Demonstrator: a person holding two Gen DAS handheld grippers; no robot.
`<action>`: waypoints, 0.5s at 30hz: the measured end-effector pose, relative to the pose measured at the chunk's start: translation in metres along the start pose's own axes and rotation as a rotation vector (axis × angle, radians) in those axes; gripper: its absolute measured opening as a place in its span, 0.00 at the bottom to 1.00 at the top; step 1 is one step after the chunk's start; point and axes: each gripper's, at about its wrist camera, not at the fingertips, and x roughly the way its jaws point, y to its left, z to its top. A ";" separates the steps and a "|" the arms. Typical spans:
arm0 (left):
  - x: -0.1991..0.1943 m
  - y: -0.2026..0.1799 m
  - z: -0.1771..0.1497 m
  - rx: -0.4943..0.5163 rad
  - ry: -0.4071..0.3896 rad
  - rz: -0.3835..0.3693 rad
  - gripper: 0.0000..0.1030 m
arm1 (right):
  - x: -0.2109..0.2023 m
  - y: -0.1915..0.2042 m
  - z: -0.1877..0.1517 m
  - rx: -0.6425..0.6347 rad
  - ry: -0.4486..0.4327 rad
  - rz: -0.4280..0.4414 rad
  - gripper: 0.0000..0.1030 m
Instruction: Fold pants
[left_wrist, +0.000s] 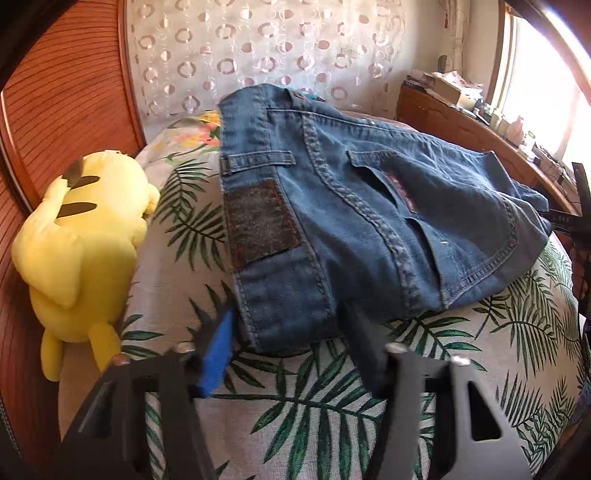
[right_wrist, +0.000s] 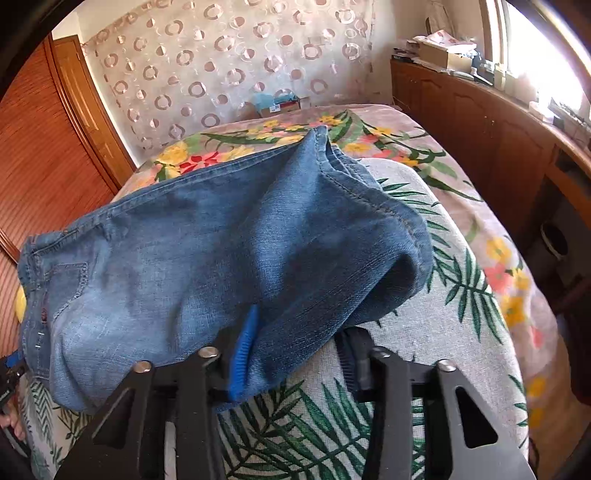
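Blue jeans (left_wrist: 351, 206) lie folded on the leaf-print bed cover (left_wrist: 303, 398). In the left wrist view their waistband, with a brown leather patch (left_wrist: 258, 221) and a back pocket, faces me. My left gripper (left_wrist: 288, 321) straddles the near waistband corner, with its blue pad (left_wrist: 218, 354) against one edge and the dark finger against the other. In the right wrist view the leg end of the jeans (right_wrist: 221, 258) lies across the bed. My right gripper (right_wrist: 299, 325) pinches the near folded edge, and its blue pad (right_wrist: 243, 350) presses into the denim.
A yellow plush toy (left_wrist: 81, 251) lies at the bed's left edge beside a wooden slatted wall (left_wrist: 55, 92). A cluttered wooden cabinet (right_wrist: 480, 122) runs along the right under a bright window. A patterned curtain (right_wrist: 221, 66) hangs behind the bed.
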 end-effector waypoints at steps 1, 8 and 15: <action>0.000 -0.002 0.000 0.004 -0.001 -0.003 0.40 | 0.001 0.002 0.000 0.002 0.003 0.014 0.20; -0.023 -0.016 0.011 0.041 -0.065 0.015 0.15 | -0.010 0.005 0.004 -0.041 -0.028 0.048 0.06; -0.080 -0.015 0.030 0.024 -0.173 0.021 0.13 | -0.063 0.007 0.003 -0.087 -0.111 0.081 0.06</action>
